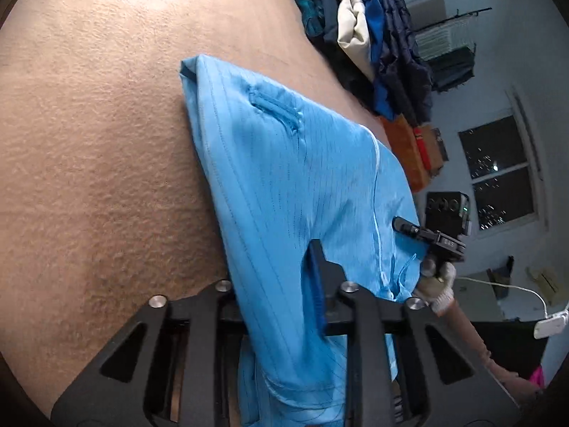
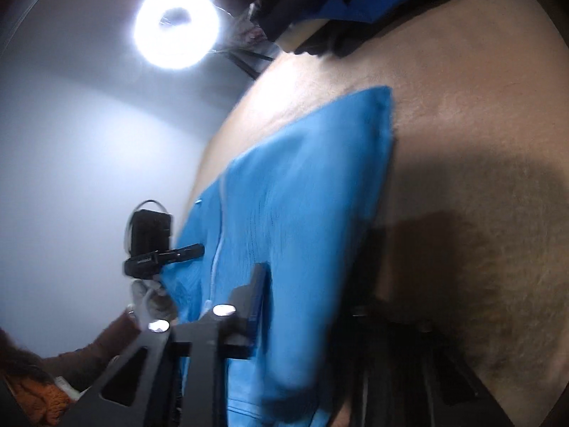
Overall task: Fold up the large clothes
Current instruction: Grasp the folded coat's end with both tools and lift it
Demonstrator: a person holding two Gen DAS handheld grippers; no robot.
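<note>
My left gripper (image 1: 274, 295) is clamped on the near edge of the garment (image 1: 284, 163): cloth runs between its fingers and drapes over them toward 6 o'clock. From there the blue garment lies long and narrow on the tan cover (image 1: 89, 142), its far corner toward 11 o'clock, a pocket slit facing up. A pile of jackets (image 1: 373, 35) sits at 1 o'clock, well apart from it.

At 3 o'clock in the left view I see my right gripper (image 1: 409, 229), tip on the garment's right edge. Its own view is blurred; the cloth (image 2: 302, 185) covers the right finger and wraps past the left one, so I judge it clamped on the near edge too, though the pads are hidden.

I judge this the start of the next fold: both near corners pinched, the garment already halved lengthwise. Next I must lift both ends together, keep the edge taut, and carry it toward 12 o'clock to meet the far hem squarely.
</note>
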